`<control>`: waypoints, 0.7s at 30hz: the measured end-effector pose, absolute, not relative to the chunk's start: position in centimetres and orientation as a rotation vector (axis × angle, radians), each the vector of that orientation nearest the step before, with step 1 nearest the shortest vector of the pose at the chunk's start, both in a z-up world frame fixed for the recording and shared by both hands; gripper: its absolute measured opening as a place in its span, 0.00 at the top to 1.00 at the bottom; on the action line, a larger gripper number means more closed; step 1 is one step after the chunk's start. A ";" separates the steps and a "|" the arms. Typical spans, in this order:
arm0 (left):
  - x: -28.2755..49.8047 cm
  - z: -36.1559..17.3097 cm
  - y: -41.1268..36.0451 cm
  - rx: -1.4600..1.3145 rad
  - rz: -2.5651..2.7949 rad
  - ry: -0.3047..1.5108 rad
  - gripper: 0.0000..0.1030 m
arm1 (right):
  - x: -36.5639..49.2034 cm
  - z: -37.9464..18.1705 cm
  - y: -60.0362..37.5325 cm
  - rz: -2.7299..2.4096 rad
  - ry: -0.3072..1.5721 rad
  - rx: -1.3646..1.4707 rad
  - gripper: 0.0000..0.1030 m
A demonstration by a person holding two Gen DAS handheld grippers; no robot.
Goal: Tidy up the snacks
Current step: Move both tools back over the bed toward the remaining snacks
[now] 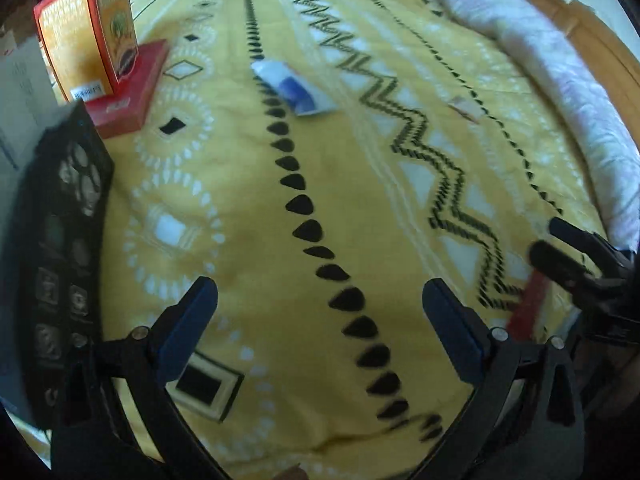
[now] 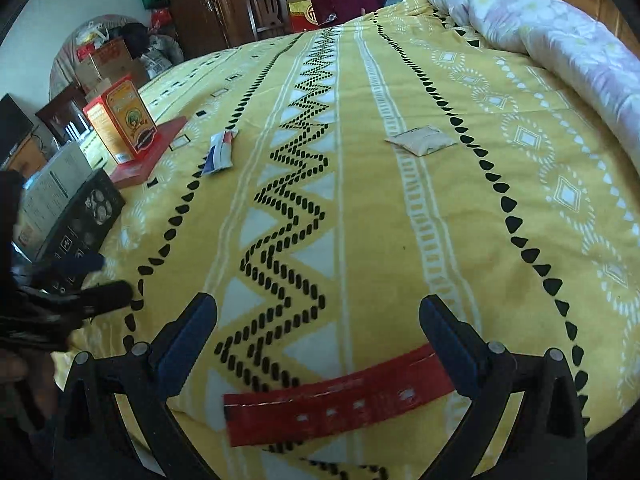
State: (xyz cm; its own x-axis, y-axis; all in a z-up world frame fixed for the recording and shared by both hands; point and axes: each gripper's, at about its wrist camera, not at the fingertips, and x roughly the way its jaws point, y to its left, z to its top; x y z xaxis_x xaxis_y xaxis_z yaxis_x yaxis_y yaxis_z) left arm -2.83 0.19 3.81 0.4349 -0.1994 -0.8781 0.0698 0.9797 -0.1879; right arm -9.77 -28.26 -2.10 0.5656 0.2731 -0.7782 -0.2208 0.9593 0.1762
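A yellow patterned bedspread (image 2: 360, 208) carries the snacks. An orange box (image 1: 90, 28) stands upright on a flat red box (image 1: 132, 92) at the far left; both show in the right wrist view, orange box (image 2: 122, 120) on red box (image 2: 156, 148). A blue-and-white packet (image 1: 294, 88) (image 2: 220, 150) lies mid-bed. A beige packet (image 2: 420, 140) (image 1: 466, 108) lies further right. A red packet (image 2: 340, 404) lies between my right gripper's open fingers (image 2: 318, 334), near the right one. My left gripper (image 1: 320, 316) is open and empty over the bedspread.
A black box (image 1: 68, 240) (image 2: 84, 220) stands at the left edge of the bed. A rolled pale floral quilt (image 1: 560, 80) (image 2: 560, 28) runs along the right side. Boxes and furniture (image 2: 108, 60) stand beyond the bed.
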 end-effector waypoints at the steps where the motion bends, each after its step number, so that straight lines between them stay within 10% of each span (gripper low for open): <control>1: -2.8 3.4 0.1 -0.128 -0.163 1.109 0.00 | -9.4 -2.3 -28.5 0.300 0.925 0.071 0.01; 21: -2.5 0.3 -0.2 -0.014 -0.092 0.922 0.00 | -7.0 -7.6 -31.4 0.216 0.830 0.063 0.00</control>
State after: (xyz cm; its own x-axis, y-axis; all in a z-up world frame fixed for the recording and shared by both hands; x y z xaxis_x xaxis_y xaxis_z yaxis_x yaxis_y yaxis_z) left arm -2.52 -0.16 0.30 0.6009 -0.0850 -0.7948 0.0730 0.9960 -0.0513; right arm -6.95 -31.38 -7.63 0.6543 0.2146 -0.7251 -0.1657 0.9763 0.1394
